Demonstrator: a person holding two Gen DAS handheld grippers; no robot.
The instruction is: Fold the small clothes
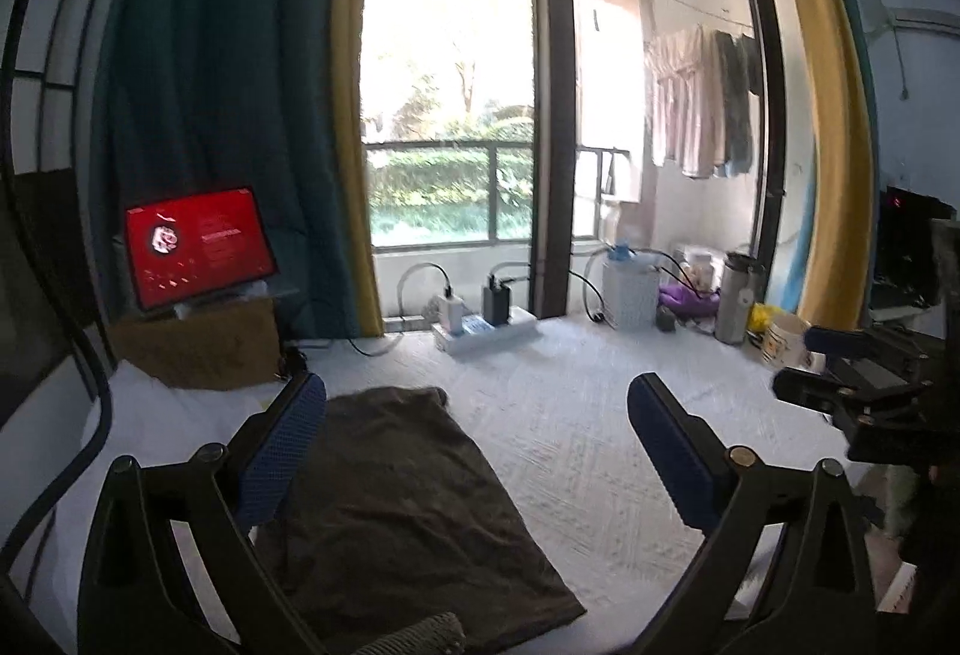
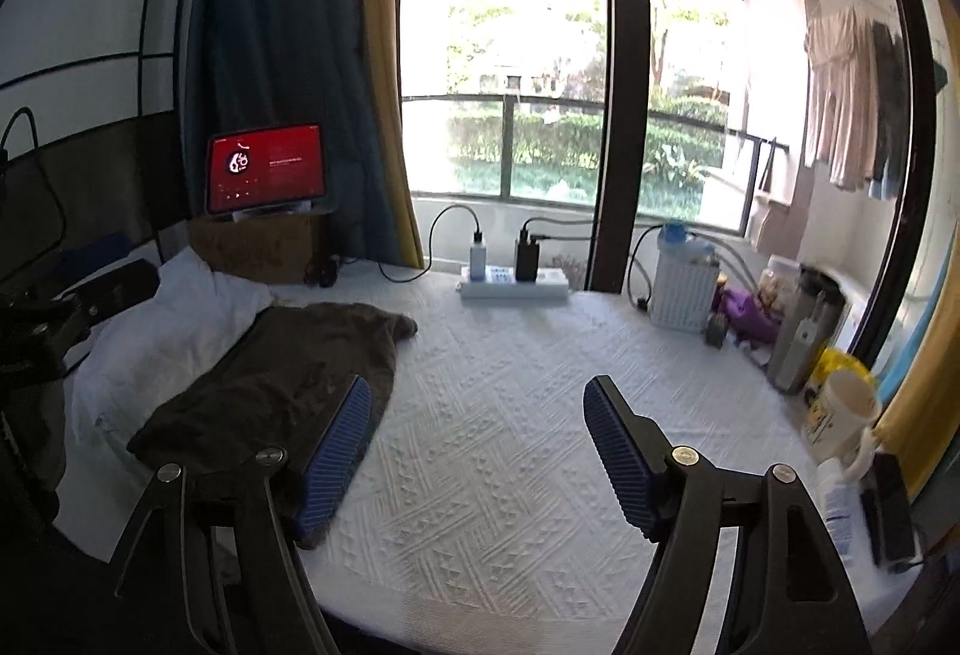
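Observation:
A dark brown folded garment [image 1: 396, 499] lies flat on the white quilted table cover [image 1: 570, 415]; in the right wrist view the same garment [image 2: 282, 373] rests at the left, partly over a white cloth [image 2: 156, 349]. My left gripper [image 1: 477, 409] hangs above the garment's right part, its blue pads wide apart, nothing between them. My right gripper [image 2: 477, 409] stands open over the bare cover, to the right of the garment, and holds nothing. In the left wrist view the right gripper [image 1: 840, 373] shows at the right edge.
A tablet with a red screen [image 2: 264, 169] stands on a brown box at the back left. A power strip with chargers [image 2: 513, 283], a white container [image 2: 684, 289], a steel flask [image 2: 804, 337] and a cream mug [image 2: 840, 409] line the back and right side by the window.

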